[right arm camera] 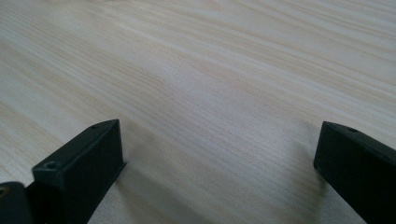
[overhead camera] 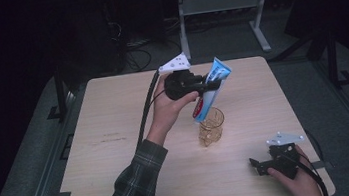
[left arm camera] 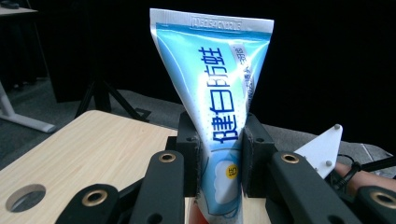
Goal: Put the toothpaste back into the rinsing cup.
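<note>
My left gripper is shut on a blue and white toothpaste tube, held up above the middle of the table. In the left gripper view the tube stands upright between the two black pads, crimped end on top. Its red lower end hangs just over the rim of a clear amber glass that stands on the table. My right gripper rests low near the front right corner, jaws wide open with nothing between them. The right gripper view has its open jaws over bare wood.
The light wooden table has a round cable hole near one corner. Table legs and cables stand on the dark floor behind. A person's left forearm in a plaid sleeve reaches in from the bottom.
</note>
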{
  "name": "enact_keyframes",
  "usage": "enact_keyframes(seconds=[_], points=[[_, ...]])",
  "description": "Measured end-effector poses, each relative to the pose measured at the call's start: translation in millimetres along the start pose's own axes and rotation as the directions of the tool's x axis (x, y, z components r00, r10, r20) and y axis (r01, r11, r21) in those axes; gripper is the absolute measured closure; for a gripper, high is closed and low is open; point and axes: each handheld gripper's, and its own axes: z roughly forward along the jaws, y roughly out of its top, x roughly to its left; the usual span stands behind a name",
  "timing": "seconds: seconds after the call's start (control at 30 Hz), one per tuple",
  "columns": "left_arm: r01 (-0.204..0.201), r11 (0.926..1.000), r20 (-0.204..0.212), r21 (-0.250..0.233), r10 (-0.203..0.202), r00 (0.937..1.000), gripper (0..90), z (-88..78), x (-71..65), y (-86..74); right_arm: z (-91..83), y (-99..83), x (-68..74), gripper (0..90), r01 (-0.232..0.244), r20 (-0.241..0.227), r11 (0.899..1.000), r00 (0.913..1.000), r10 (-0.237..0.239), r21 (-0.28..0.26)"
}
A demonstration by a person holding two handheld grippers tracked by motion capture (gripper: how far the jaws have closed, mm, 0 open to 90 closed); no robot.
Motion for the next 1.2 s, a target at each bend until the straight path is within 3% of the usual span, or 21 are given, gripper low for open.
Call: enact_keyframes(seconds=[0.3, 1.2], points=[[-0.01, 0.9999, 0.008, -0.006, 0.01, 0.9999, 72.9, 13.9, 2.3, -0.3, 0.1, 0.0, 0.2, 0.7, 0.006, -0.004, 1.0, 1.0, -0.006, -0.001], [-0.012, 0.9996, 0.029, 0.024, 0.011, 0.9995, 72.5, 37.1, 14.2, -27.3, 0.2, -0.1, 0.3, 0.7, 0.014, -0.007, 1.0, 0.9999, -0.014, -0.001]])
